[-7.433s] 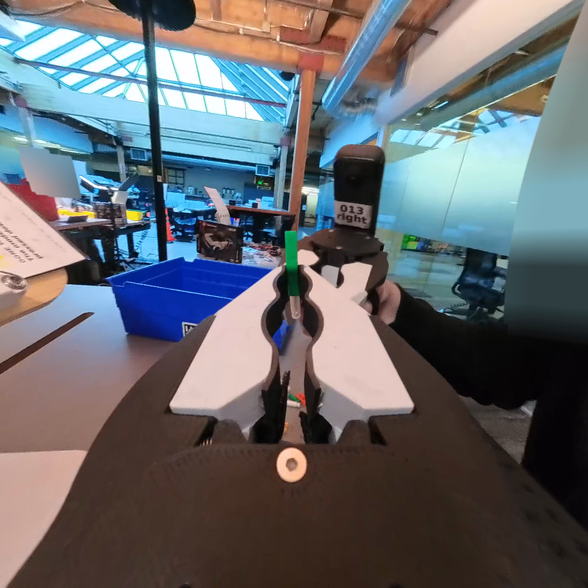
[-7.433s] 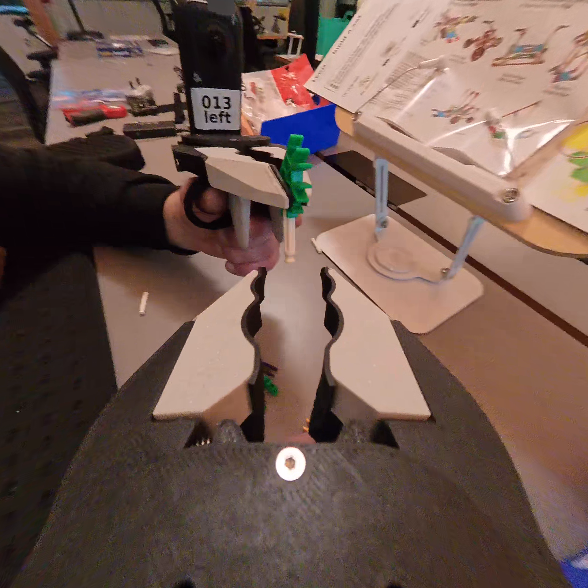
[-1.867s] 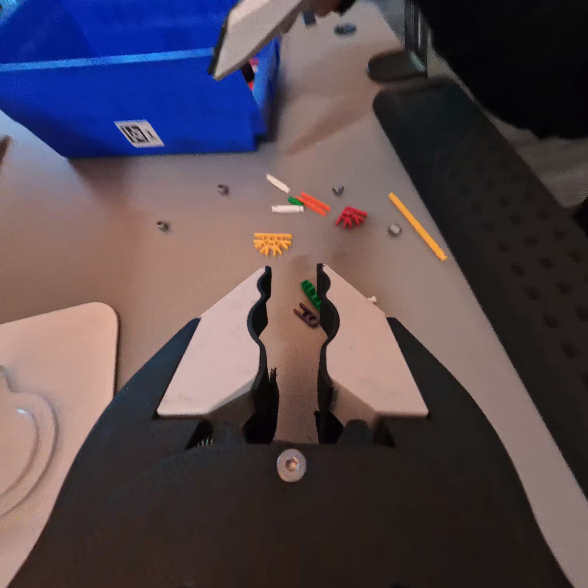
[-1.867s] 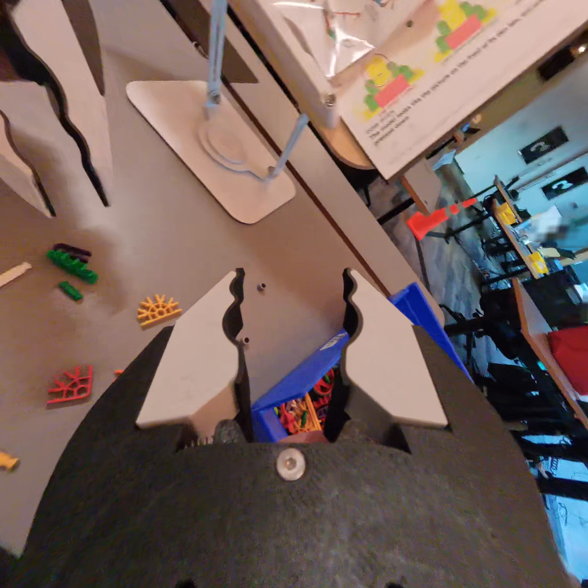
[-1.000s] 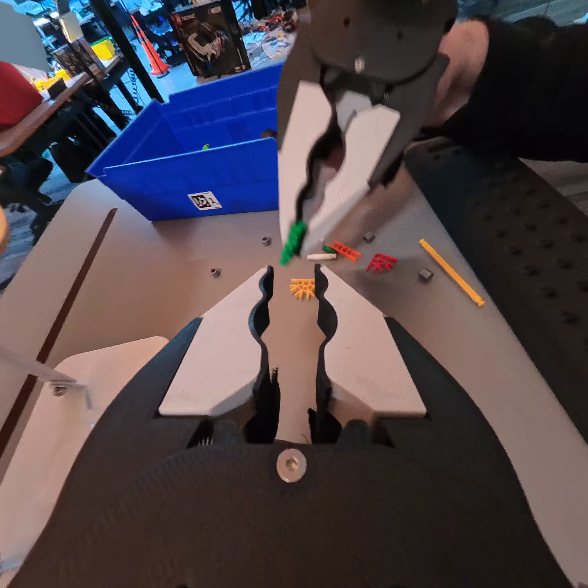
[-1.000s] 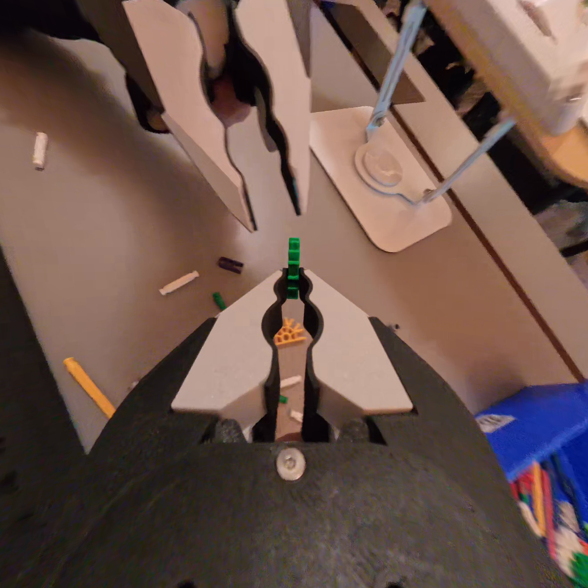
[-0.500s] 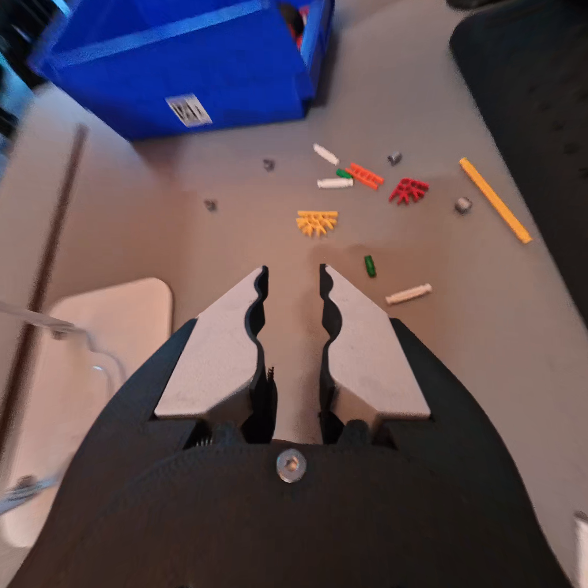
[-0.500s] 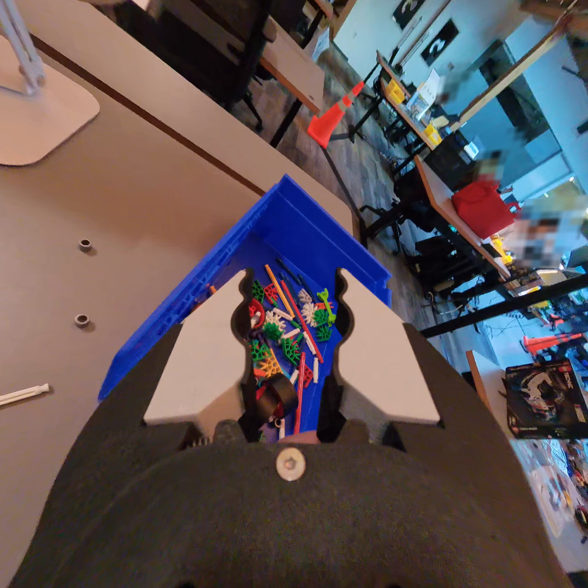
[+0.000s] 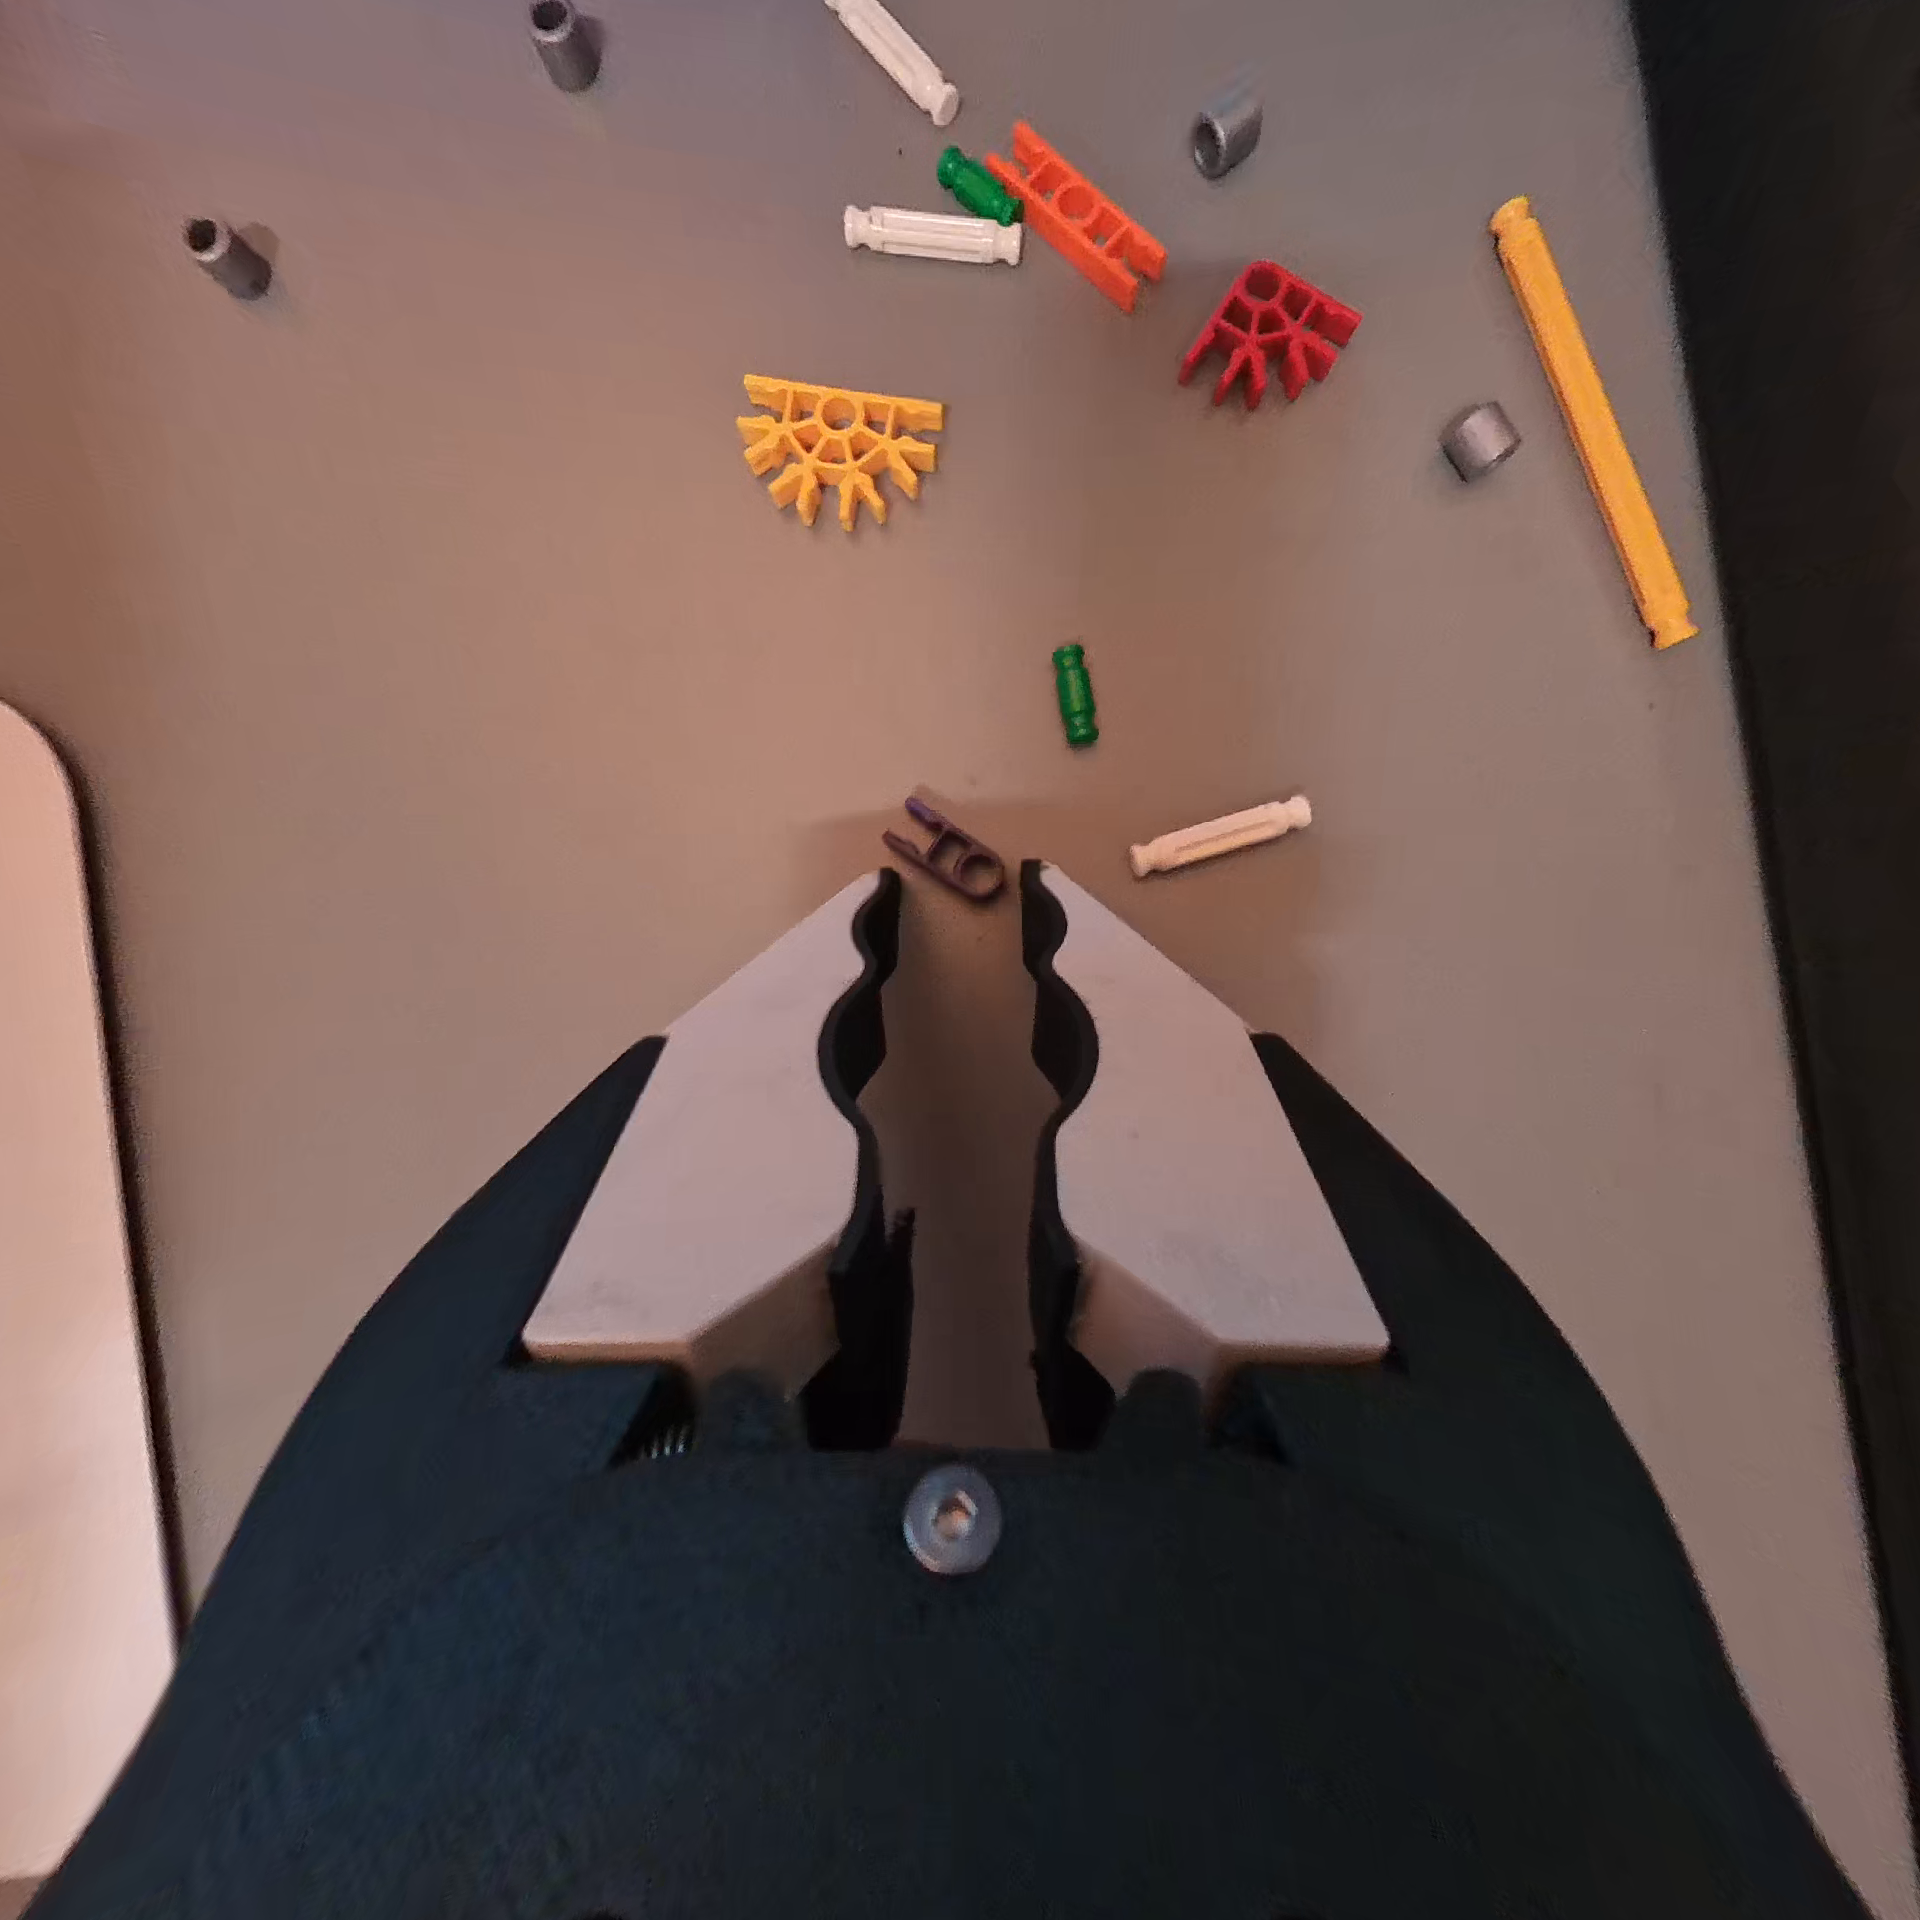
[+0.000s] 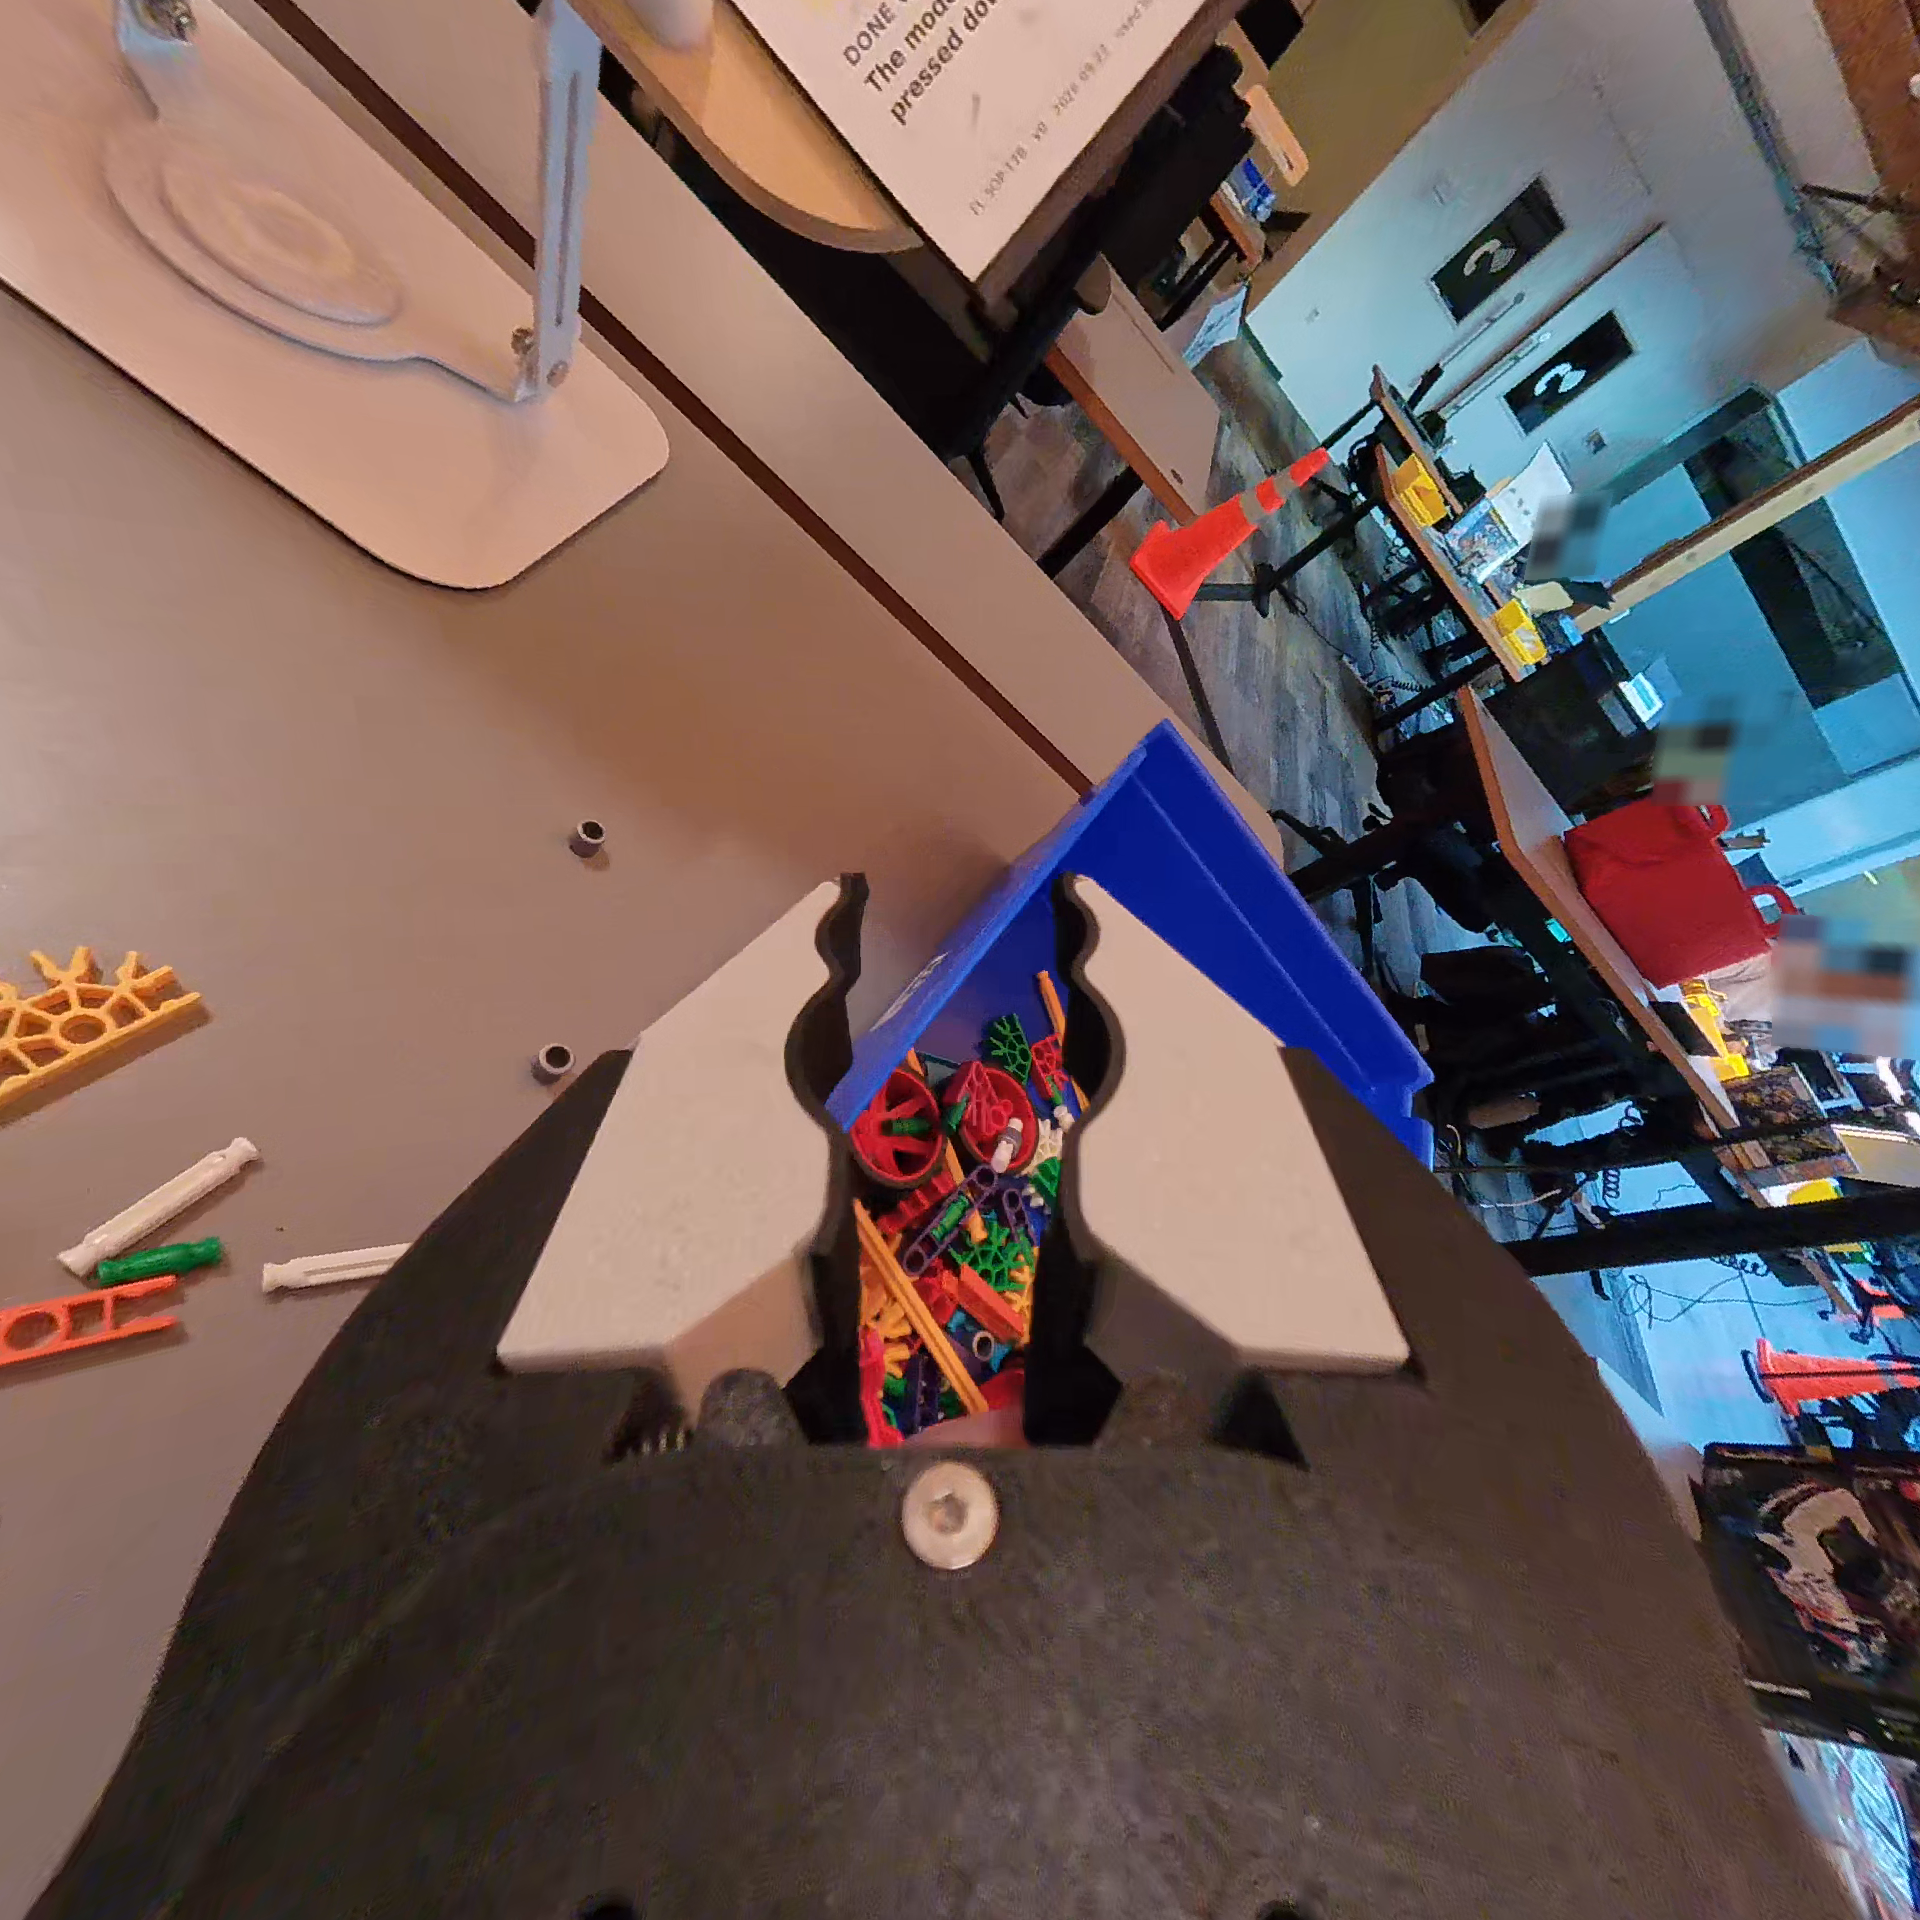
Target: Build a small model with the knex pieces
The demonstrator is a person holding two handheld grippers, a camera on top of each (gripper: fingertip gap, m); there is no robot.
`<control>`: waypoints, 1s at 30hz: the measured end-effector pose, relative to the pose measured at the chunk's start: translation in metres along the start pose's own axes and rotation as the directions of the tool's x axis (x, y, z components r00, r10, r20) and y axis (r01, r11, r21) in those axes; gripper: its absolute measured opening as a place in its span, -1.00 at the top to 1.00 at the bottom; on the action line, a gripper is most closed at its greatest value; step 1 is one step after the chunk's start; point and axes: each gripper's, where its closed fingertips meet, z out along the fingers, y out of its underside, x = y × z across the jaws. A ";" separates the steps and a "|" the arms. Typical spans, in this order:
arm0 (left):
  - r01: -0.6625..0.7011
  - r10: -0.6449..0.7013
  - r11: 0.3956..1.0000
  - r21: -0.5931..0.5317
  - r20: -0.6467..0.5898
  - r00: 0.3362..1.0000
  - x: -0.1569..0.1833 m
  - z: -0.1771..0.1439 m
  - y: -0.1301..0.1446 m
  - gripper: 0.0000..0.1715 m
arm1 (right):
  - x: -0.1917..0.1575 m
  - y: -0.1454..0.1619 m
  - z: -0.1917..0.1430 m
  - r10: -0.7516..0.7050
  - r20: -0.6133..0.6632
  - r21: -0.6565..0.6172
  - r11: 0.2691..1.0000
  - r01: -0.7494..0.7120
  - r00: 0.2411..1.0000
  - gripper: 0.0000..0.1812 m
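— Left gripper (image 9: 956,883)?
— Matte black body with a grainy printed texture, pale grey wedge fingers (image 9: 727,1122) with scalloped black inner edges. Jaws parted narrowly, gripping nothing. Poised over a smooth grey-brown table (image 9: 416,623), tips just short of a small dark purple clip connector (image 9: 943,850) lying flat.

— Near the clip?
— To the right, an ivory ribbed rod (image 9: 1221,837); slightly farther, a short green rod (image 9: 1075,694) with flared ends. Farther left, a yellow half-round fan connector (image 9: 840,447) with toothed sockets. Far right, a red quarter-fan connector (image 9: 1268,332) and a long yellow rod (image 9: 1588,421) along the table's dark edge. Far centre, an orange ladder-like straight connector (image 9: 1081,229), touching a second green rod (image 9: 975,185), which touches a white rod (image 9: 933,233); another white rod (image 9: 894,57) beyond. Scattered about, small grey tubular spacers (image 9: 1481,441). At the left edge, a cream rounded plate (image 9: 42,1143).

— Right gripper (image 10: 961,894)?
— Same build and texture. Jaws spread moderately wide, empty. Held above a glossy blue plastic bin (image 10: 1226,894) at the table's far side; seen between the fingers, a heap of coloured rods, fan pieces and two red spoked wheels (image 10: 899,1127).

— Around it?
— Left on the table, the yellow fan piece, white rods, green rod and orange connector again, plus two grey spacers. Far left, a cream stand base (image 10: 343,395) with a pale metal strut (image 10: 556,208) carrying a wooden board with a printed sheet (image 10: 935,83). Beyond the table, an orange traffic cone (image 10: 1216,540) and workshop benches.
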 end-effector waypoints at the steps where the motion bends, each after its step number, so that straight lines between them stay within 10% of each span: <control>1: -0.001 0.001 1.000 0.006 0.004 1.000 0.001 0.001 -0.002 0.75 | 0.000 -0.001 0.000 -0.003 0.000 0.002 1.000 0.003 1.000 0.61; 10: -0.069 0.064 0.997 0.038 0.119 0.991 -0.011 0.003 -0.013 0.91 | -0.022 -0.034 -0.016 -0.051 0.095 0.147 0.988 0.037 0.994 0.61; 16: -0.077 0.043 0.933 0.352 0.103 0.994 -0.014 -0.048 -0.062 0.91 | -0.121 -0.066 -0.053 -0.325 0.359 0.402 0.900 0.170 0.875 0.50; 22: 0.206 -0.137 0.833 0.513 -0.169 0.976 -0.009 -0.081 -0.084 0.91 | -0.149 -0.070 -0.040 -0.604 0.073 0.396 0.748 0.533 0.794 0.51; 30: 0.239 -0.143 0.839 0.489 -0.226 0.964 -0.001 -0.077 -0.083 0.91 | -0.154 -0.086 -0.038 -0.692 -0.159 0.364 0.623 0.693 0.705 0.83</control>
